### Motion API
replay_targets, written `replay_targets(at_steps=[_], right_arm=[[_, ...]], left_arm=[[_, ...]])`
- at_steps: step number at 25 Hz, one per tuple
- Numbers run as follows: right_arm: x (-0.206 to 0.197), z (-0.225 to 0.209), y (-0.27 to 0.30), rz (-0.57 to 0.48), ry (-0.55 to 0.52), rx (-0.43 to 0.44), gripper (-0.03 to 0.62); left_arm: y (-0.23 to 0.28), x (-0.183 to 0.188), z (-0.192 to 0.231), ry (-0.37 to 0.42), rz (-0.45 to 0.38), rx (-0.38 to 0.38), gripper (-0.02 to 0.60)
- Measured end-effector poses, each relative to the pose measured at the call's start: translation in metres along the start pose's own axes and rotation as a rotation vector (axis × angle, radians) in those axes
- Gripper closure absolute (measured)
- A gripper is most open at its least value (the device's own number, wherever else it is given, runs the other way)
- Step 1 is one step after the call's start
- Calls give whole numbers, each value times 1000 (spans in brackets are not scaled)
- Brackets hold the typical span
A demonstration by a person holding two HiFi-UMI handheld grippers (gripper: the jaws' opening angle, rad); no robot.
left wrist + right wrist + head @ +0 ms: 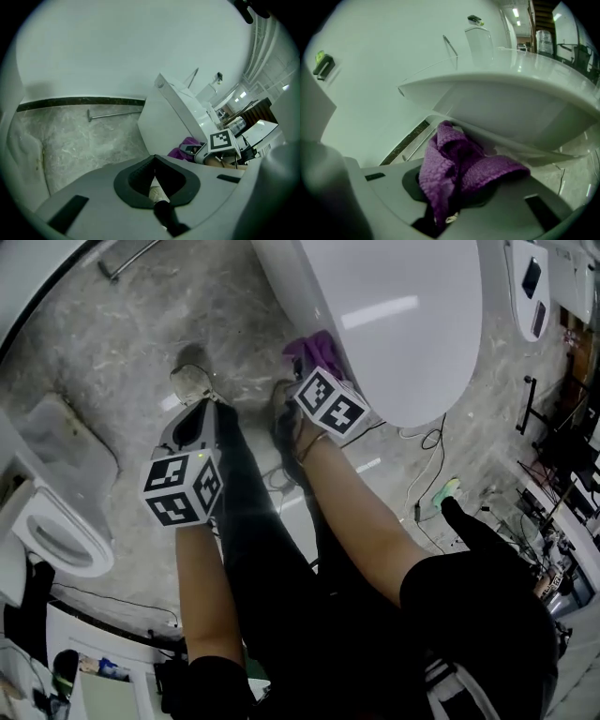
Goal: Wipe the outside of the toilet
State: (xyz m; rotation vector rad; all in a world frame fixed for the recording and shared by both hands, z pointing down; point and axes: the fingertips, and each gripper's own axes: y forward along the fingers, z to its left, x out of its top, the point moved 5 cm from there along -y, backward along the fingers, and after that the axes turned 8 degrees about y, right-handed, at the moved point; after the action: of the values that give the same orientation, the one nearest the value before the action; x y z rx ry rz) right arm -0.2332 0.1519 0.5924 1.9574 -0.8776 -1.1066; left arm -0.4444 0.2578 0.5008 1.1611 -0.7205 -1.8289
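1. My right gripper [452,208] is clamped on the purple cloth [457,164], held low against the outer side of the toilet [394,315].
2. My left gripper [155,178] hangs above the floor [112,343], jaws together, empty.

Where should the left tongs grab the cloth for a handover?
Take the loose upper fold of the cloth. It stands clear above the right tongs, which pinch its lower end. Come from the open floor side, the person's left. The toilet bowl crowds the cloth's other side, so there is likely no room there. The left tongs look shut, so open them first.
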Motion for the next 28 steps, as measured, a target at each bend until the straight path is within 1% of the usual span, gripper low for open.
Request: replay_targets(at_steps=[4, 8, 10, 12, 14, 16, 21, 24, 26, 28], right_arm=[[6, 19, 16, -15, 50, -60, 513], [19, 43, 34, -37, 110, -108, 513], [26, 55, 44, -50, 142, -118, 513], [32, 68, 55, -61, 202, -113, 513], [36, 80, 66, -73, 274, -116, 513], [39, 91, 77, -83, 310, -125, 513], [46, 108, 97, -86, 338, -141, 513], [47, 116, 107, -89, 338, -153, 513], [48, 124, 116, -89, 331, -155, 513], [54, 137, 128, -88, 303, -136, 513]], left_arm=[[6, 28, 23, 51, 38, -51, 575], [6, 64, 47, 60, 47, -76, 575], [5, 81, 58, 67, 45, -79, 575], [5, 94, 70, 78, 48, -84, 575], [7, 100, 83, 87, 62, -90, 575], [10, 103, 95, 95, 83, -96, 575], [22, 117, 110, 112, 112, -122, 575], [31, 127, 117, 128, 130, -150, 575], [36, 132, 122, 139, 139, -167, 575], [41, 139, 125, 150, 142, -178, 575]])
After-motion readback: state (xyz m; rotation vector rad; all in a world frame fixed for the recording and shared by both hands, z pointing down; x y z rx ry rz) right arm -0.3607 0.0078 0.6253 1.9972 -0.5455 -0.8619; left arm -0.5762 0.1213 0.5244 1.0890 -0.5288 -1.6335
